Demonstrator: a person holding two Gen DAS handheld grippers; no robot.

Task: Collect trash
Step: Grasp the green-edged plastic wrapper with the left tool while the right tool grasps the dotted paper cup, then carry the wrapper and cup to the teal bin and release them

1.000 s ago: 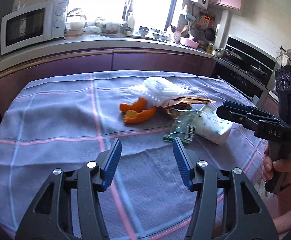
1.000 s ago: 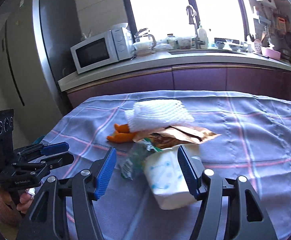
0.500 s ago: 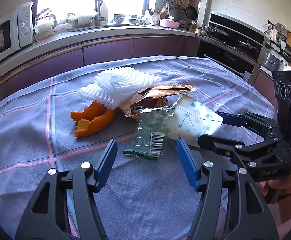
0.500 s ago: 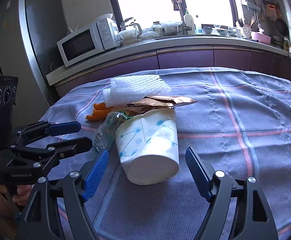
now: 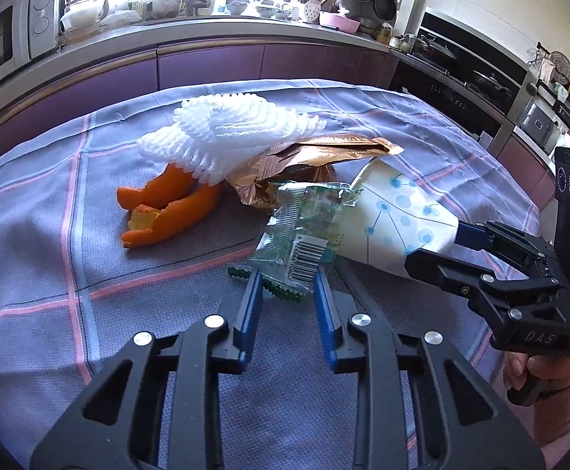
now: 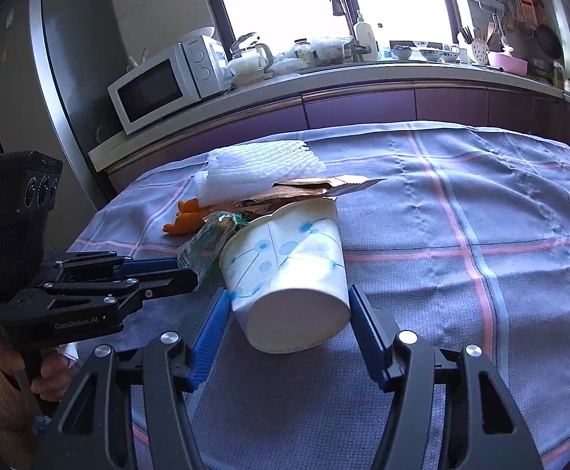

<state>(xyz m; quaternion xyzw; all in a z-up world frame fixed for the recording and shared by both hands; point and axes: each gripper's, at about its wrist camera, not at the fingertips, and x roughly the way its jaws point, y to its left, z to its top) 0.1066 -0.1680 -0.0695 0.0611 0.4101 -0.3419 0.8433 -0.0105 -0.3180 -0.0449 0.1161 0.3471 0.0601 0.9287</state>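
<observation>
A heap of trash lies on the blue checked tablecloth point(image 5: 50, 266): white foam net point(image 5: 234, 133), orange peel point(image 5: 167, 207), a brown foil bag point(image 5: 324, 152), a clear green wrapper with a barcode point(image 5: 300, 235) and a white paper cup with blue dots point(image 5: 398, 223), lying on its side. My left gripper point(image 5: 288, 280) is half closed, its fingertips either side of the wrapper's near edge. My right gripper point(image 6: 289, 301) is open with its fingers flanking the cup's base point(image 6: 296, 321). Each gripper shows in the other's view: the right gripper point(image 5: 437, 248) and the left gripper point(image 6: 185, 270).
A purple kitchen counter point(image 5: 206, 51) runs behind the table with a microwave point(image 6: 163, 86), sink items and a pink bowl point(image 5: 338, 19). An oven and stove point(image 5: 461, 90) stand at the right. A fridge point(image 6: 73, 78) stands at the far left.
Both grippers have moved forward to the heap. My left gripper's jaws have narrowed around the wrapper's edge. My right gripper's fingers now flank the cup's base.
</observation>
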